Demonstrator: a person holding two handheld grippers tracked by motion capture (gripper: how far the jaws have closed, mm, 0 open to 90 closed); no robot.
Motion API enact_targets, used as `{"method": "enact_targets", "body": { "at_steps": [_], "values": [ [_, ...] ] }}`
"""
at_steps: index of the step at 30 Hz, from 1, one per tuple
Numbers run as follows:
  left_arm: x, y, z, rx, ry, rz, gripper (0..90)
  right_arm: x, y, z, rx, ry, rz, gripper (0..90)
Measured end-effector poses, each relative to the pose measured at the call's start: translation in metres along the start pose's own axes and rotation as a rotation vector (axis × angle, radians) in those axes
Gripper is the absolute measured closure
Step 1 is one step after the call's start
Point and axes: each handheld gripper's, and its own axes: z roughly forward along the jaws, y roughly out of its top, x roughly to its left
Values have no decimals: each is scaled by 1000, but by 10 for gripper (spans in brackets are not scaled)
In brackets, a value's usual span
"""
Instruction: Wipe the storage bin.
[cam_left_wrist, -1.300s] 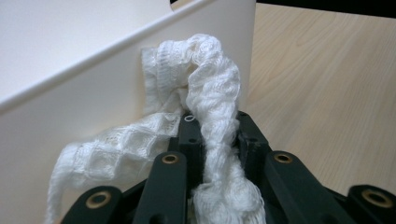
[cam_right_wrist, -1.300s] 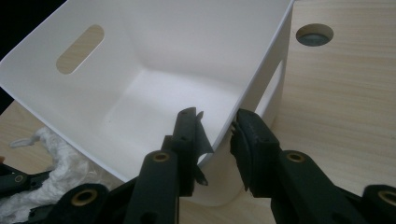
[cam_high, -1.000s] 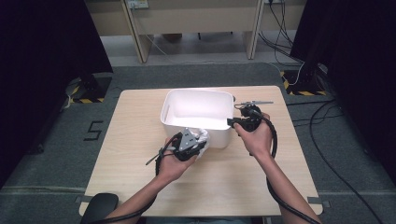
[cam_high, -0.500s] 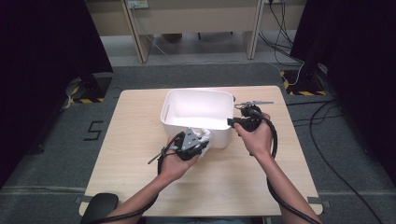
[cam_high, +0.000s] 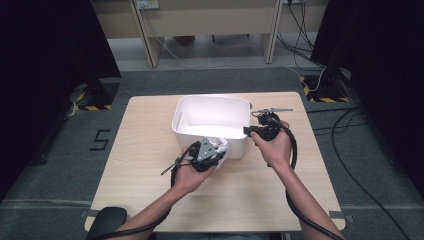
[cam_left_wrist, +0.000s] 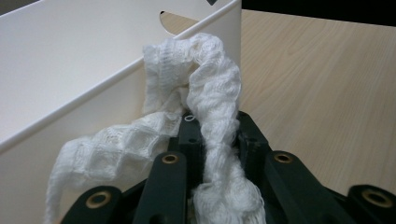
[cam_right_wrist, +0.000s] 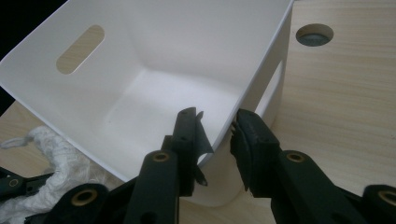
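Note:
A white plastic bin (cam_high: 210, 98) stands at the middle of the wooden table (cam_high: 145, 160). My left gripper (cam_high: 216, 151) is at the bin's near wall, shut on a white knitted cloth (cam_high: 221, 145). In the left gripper view the cloth (cam_left_wrist: 210, 93) bunches up out of the jaws and rests against the bin's rim (cam_left_wrist: 70, 98). My right gripper (cam_high: 248, 131) is at the bin's near right corner. In the right gripper view its jaws (cam_right_wrist: 215, 123) straddle the rim (cam_right_wrist: 243, 93), one inside and one outside, shut on it. The cloth (cam_right_wrist: 51, 154) shows at lower left.
A round cable hole (cam_right_wrist: 314, 34) sits in the tabletop just beyond the bin. Bare table lies to the left and in front of the bin. Cables (cam_high: 360, 140) trail over the floor to the right, and a floor mark "5" (cam_high: 100, 140) lies left of the table.

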Motion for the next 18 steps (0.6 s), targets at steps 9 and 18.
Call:
{"method": "enact_targets", "body": {
  "at_steps": [9,18],
  "values": [
    [-2,-6,4,7,4,8,759,1,0,0,-1,-1,-1,706],
    [-5,-15,9,18,15,17,759,1,0,0,0,0,0,705]
  ]
}}
